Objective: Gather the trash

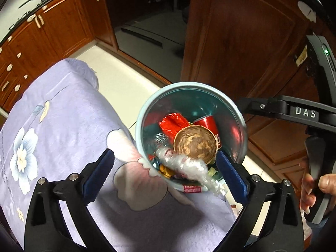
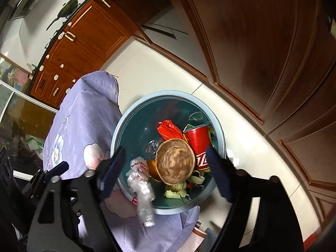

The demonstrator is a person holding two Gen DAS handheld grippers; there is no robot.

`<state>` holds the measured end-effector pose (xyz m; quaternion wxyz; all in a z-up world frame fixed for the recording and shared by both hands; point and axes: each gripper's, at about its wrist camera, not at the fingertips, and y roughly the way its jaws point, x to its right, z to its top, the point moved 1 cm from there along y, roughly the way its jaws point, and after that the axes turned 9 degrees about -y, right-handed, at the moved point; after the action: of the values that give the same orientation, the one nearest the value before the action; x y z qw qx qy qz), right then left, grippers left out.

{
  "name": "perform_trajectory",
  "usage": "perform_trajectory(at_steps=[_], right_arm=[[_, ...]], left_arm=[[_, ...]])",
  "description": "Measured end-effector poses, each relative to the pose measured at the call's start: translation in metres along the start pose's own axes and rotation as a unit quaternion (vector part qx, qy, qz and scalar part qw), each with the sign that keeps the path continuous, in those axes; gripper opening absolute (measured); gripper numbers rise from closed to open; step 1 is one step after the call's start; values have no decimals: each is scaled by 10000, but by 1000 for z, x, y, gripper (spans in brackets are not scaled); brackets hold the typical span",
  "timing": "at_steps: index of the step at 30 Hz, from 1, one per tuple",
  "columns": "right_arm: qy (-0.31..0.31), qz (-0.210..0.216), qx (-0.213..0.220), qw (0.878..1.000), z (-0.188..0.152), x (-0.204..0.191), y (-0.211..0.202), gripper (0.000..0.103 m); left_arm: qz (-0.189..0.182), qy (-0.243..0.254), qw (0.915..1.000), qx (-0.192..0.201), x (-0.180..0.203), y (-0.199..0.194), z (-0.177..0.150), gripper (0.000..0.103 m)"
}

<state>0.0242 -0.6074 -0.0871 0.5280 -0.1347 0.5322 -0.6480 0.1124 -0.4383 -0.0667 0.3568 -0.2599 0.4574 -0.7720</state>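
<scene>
A pale blue trash bin (image 1: 147, 105) (image 2: 130, 113) stands below both grippers, beside the cloth-covered table. Inside lie a red paper cup (image 1: 206, 124) (image 2: 197, 145), a red wrapper (image 1: 172, 121) (image 2: 168, 129) and some foil (image 1: 160, 138). A brown paper bowl (image 1: 195, 145) (image 2: 176, 163) shows blurred over the bin. A crumpled clear plastic bottle (image 1: 187, 168) (image 2: 142, 189), also blurred, hangs across the near rim. My left gripper (image 1: 166, 174) is open above the bin's near edge, nothing pressed between its blue pads. My right gripper (image 2: 166, 172) is open too, astride the bowl without touching it.
A purple floral cloth (image 1: 63, 126) (image 2: 88, 113) covers the table left of the bin. White floor tiles (image 2: 241, 147) surround the bin. Dark wooden cabinet doors (image 1: 241, 31) rise behind it. A hand (image 1: 315, 189) holds the right gripper's handle at the right edge.
</scene>
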Motion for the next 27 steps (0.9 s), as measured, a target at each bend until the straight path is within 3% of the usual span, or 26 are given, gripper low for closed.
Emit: perform_trajectory(at_steps=[11,15,27], right_arm=[[-810,-344,131,9960,-24,-42,-43,96],[-1156,-532,139,9918,-38,-58,-58,96],[-1400,-838,253,9863,-71,-78,-91,96]], left_arm=[[90,-665,9977,-19,-29,-42,-28,99],[111,-801,9967,42,-38,-57,-41,99],[217,-1008,9942,310,-51,-97,-74,99]])
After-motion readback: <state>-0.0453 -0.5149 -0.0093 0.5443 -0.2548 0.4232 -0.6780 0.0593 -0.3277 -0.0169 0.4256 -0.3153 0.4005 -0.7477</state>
